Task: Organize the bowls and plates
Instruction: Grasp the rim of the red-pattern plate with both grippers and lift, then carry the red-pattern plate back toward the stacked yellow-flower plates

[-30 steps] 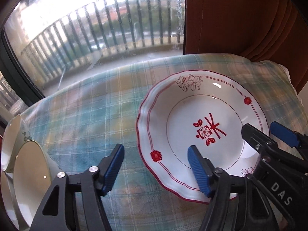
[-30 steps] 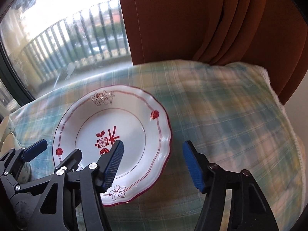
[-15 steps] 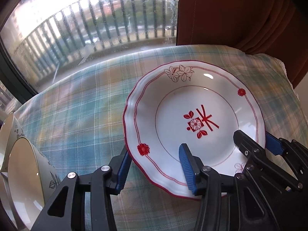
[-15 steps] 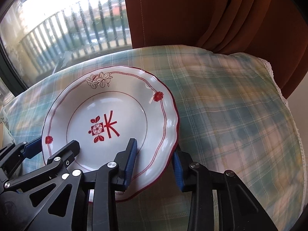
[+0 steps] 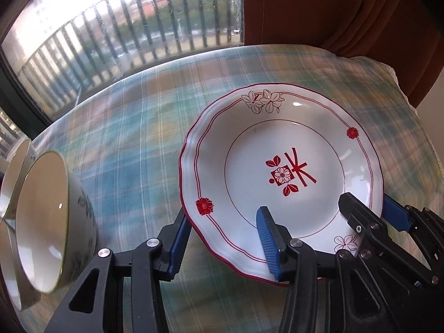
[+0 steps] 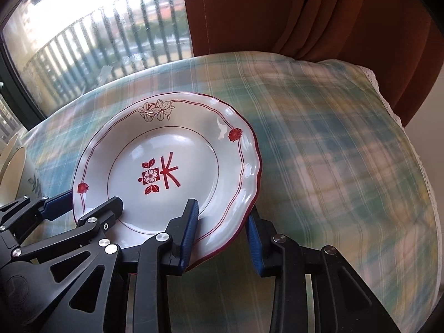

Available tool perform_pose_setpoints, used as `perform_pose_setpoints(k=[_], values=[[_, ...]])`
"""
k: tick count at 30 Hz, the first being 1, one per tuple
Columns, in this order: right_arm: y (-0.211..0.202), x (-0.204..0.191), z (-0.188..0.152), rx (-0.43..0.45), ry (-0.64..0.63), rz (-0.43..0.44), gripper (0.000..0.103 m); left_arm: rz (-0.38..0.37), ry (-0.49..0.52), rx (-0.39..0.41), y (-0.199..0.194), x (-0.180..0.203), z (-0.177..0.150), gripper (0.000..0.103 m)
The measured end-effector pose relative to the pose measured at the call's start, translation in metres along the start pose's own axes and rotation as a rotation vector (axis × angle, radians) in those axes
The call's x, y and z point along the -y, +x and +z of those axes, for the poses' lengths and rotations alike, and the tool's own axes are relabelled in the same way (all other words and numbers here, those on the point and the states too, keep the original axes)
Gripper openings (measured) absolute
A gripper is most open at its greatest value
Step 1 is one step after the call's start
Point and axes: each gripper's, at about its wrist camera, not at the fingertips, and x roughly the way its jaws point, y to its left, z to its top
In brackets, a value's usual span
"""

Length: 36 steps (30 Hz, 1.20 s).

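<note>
- So the left gripper has its blue pads clamped on the near-left rim of the plate: one pad sits on top, inside the dish, the other is tucked under the scalloped edge. The jaws had just been closing in and now they've got the rim between them.
- Right gripper is doing the same thing on the near-right rim of that same plate: inner pad on the white face, outer pad outside and under the red edge. Also closed in a moment ago, rim pinched.
- Each camera catches the other gripper too, so they sit close side by side along the near edge.
- The plate is white with a wavy red border, little red flowers and a red emblem in the middle. It sits over the plaid tablecloth covering the surface; the cloth looks blurred while the plate is sharp.
- Off to the left there's a pale bowl tipped on its side with leaf print on the outside, more bowls stacked right behind it.
- Further back: window with balcony railing, and a rust-coloured curtain.
</note>
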Motion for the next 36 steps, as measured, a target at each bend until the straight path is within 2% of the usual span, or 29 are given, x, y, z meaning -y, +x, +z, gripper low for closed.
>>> perform_pose_setpoints(k=[7,12,16,18,21,26,31,36], values=[[-0.018,-0.001,-0.028,-0.010,0.008,0.014,0.037,-0.010,0.022,0.000,-0.013,-0.002,-0.027,0.049],[-0.022,-0.002,-0.033,-0.012,0.003,0.028,0.037,-0.029,-0.001,-0.009,-0.011,-0.005,-0.028,0.050],[-0.010,0.004,-0.023,-0.029,-0.006,0.016,0.039,0.002,0.027,0.006,-0.008,0.001,-0.023,0.054],[-0.006,0.005,-0.015,-0.010,-0.023,-0.023,0.039,0.001,0.020,0.006,-0.005,-0.001,-0.017,0.056],[0.005,0.009,-0.003,-0.024,-0.020,-0.018,0.040,0.019,0.015,0.015,0.001,-0.004,-0.006,0.056],[0.018,0.012,0.015,-0.016,-0.017,-0.014,0.051,0.012,0.020,0.037,0.007,-0.006,0.003,0.057],[0.025,0.005,0.025,-0.012,-0.042,0.008,0.051,0.022,0.026,0.055,0.007,-0.002,0.003,0.057],[0.023,0.001,0.024,-0.004,-0.057,-0.022,0.047,0.027,0.027,0.052,0.006,-0.001,0.002,0.057]])
